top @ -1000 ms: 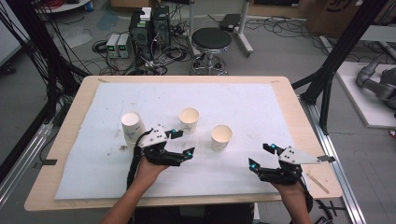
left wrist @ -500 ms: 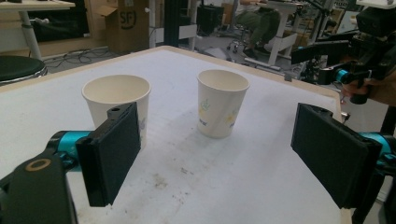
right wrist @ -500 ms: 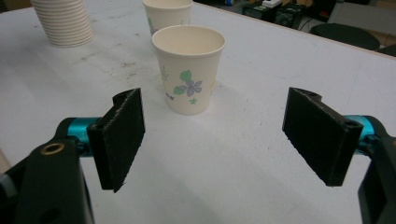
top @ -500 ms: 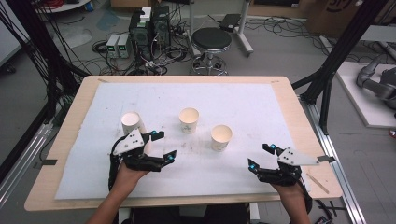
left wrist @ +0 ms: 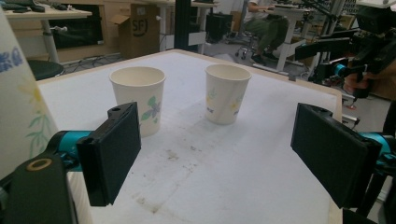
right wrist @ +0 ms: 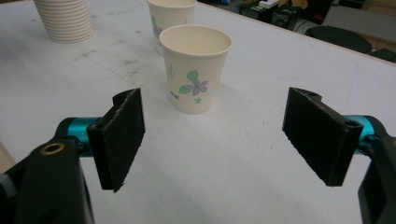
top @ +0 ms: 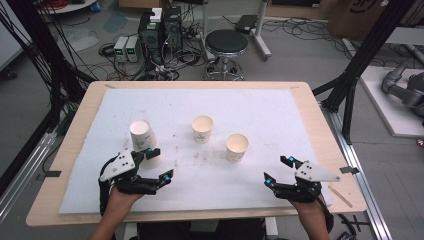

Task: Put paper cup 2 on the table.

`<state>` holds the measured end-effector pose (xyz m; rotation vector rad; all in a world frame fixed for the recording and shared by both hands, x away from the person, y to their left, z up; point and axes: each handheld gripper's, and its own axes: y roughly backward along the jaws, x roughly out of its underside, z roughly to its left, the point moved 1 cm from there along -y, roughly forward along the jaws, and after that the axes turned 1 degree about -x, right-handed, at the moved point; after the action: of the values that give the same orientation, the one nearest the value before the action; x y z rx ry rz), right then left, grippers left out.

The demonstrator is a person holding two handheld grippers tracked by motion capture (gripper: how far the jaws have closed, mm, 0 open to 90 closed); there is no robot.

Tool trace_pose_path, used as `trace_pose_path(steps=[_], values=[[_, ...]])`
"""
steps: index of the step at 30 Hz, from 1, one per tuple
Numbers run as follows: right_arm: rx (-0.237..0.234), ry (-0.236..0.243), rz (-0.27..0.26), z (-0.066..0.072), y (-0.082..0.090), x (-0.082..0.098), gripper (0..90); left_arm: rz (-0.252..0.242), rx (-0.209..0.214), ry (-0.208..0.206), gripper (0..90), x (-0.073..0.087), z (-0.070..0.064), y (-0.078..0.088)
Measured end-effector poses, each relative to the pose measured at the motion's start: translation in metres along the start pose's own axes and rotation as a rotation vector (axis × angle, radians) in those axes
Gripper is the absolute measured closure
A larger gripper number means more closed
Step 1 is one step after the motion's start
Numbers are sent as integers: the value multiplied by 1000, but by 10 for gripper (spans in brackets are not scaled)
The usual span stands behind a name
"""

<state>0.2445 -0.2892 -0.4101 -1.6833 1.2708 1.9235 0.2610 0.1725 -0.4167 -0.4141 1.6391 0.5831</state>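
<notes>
**Inspector:** State of the left gripper [top: 160,164]?

**Assistant:** Released. Its jaws have just been opening and nothing sits between the pads. The stack of cups [top: 141,135] stands upright just outside its far jaw, at the left of the white mat [top: 280,115], very close or perhaps touching.

**Inspector:** And the right gripper [top: 277,170]?

**Assistant:** Also released and empty, low over the near right of the mat. The near cup [top: 237,147] stands ahead of its jaws and apart from them. The middle cup [top: 202,129] is further back. Both are upright and separate.

**Inspector:** Step in hand, in your judgement?

**Assistant:** Taking the next cup off the stack. Recommendation: swing the left gripper round so the stack sits squarely between the pads, not beside one. Grip only the top rim, and lightly, since paper walls will buckle. Lift straight up so the cups below stay put. The right gripper may need to steady the base
</notes>
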Motion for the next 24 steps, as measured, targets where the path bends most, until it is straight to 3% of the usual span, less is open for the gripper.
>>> trace_pose_path(steps=[24], values=[[8, 10, -4, -2, 0, 0, 216, -15, -13, 7, 165, 1, 0, 4]])
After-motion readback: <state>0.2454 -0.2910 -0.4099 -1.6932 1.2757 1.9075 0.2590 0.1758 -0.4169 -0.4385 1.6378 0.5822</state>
